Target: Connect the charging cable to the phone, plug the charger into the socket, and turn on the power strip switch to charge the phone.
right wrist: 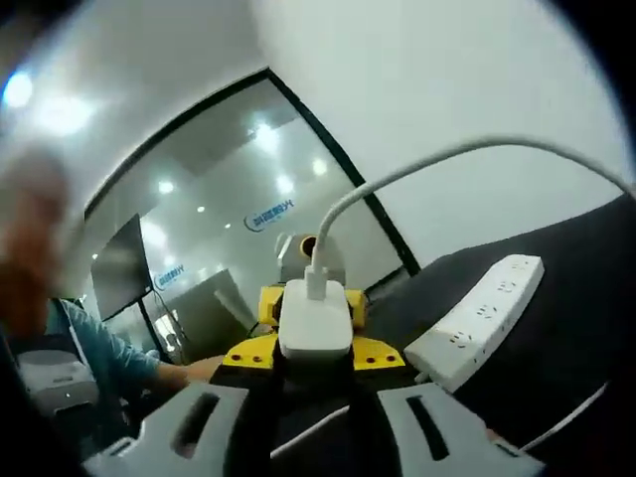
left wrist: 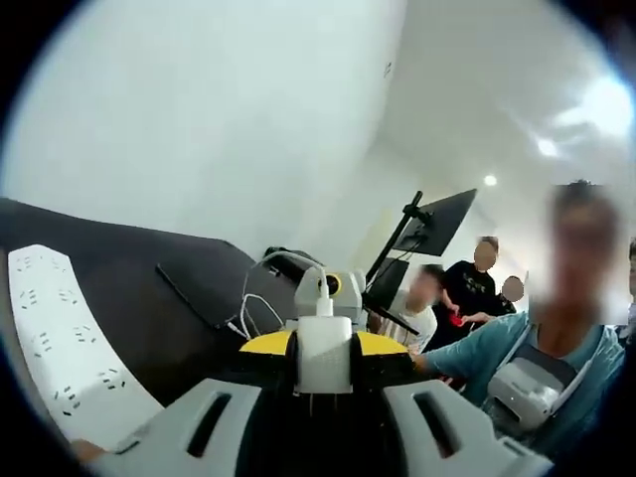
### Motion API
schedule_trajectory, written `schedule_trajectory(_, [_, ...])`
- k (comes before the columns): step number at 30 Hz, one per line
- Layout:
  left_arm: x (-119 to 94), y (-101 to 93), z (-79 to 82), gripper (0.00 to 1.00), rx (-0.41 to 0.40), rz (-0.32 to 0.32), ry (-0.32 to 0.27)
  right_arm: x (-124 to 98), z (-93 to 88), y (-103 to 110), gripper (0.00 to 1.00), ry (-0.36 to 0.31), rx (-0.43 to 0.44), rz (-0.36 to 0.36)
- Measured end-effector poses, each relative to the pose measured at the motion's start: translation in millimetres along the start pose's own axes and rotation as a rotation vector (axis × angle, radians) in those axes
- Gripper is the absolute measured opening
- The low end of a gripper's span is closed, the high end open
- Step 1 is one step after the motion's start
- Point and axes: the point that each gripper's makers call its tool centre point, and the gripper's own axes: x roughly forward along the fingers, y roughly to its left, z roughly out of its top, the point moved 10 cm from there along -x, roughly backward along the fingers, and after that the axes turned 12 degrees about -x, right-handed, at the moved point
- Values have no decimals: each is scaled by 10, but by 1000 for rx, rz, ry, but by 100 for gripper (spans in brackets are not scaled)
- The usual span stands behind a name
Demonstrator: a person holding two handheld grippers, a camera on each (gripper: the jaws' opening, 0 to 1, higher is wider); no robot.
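Judging from the layout, we take the plugging-in step to be in hand. The white power strip (left wrist: 60, 338) lies flat on the table with its sockets bare. The dark phone (left wrist: 199, 283) rests well apart from it, further along the surface. The white charger (left wrist: 325, 353) is held up in the air above both. Our left gripper (left wrist: 325, 348) pinches the charger between its yellow-tipped jaws. The right gripper (right wrist: 316, 348) faces it and appears to clamp the same block from the other side. The white cable (left wrist: 260, 298) rises from the charger's top and loops down to the phone's near end. We judge it already connected, though the joint is too small to confirm.

Next, we think, one gripper must let go. The other must turn the prongs down toward a socket on the strip and press straight in. Then comes the switch, which we cannot pick out.

Around us is a white-walled office with ceiling lights, a glass partition, monitors on arms and people standing by. The table (left wrist: 119, 258) is dark and matte.
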Motion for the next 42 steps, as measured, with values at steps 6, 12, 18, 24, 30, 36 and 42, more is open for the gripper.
schedule_trajectory(6, [-76,32,63,21,-2,-17,-73,3,-3,1,22,32,-17,-18])
schedule_trajectory(12, [-499,24,232,33,95,141,-182,-100,43,-159,21,95,-129,-90])
schedule_trajectory(18, [-915,210,95,71,263,347,-198,-13,121,-443,21,226,-366,-76])
schedule_trajectory(24, [-1145,574,-161,75,245,382,-249,215,75,-779,21,320,-393,-111])
schedule_trajectory(30, [-1169,788,-311,65,291,416,-194,328,-32,-1016,21,333,-460,-70])
schedule_trajectory(36, [-1198,768,-276,66,310,371,-205,410,-87,-1079,21,417,-549,3])
schedule_trajectory(42, [-1193,745,-270,65,308,365,-217,443,-115,-1097,21,387,-522,24])
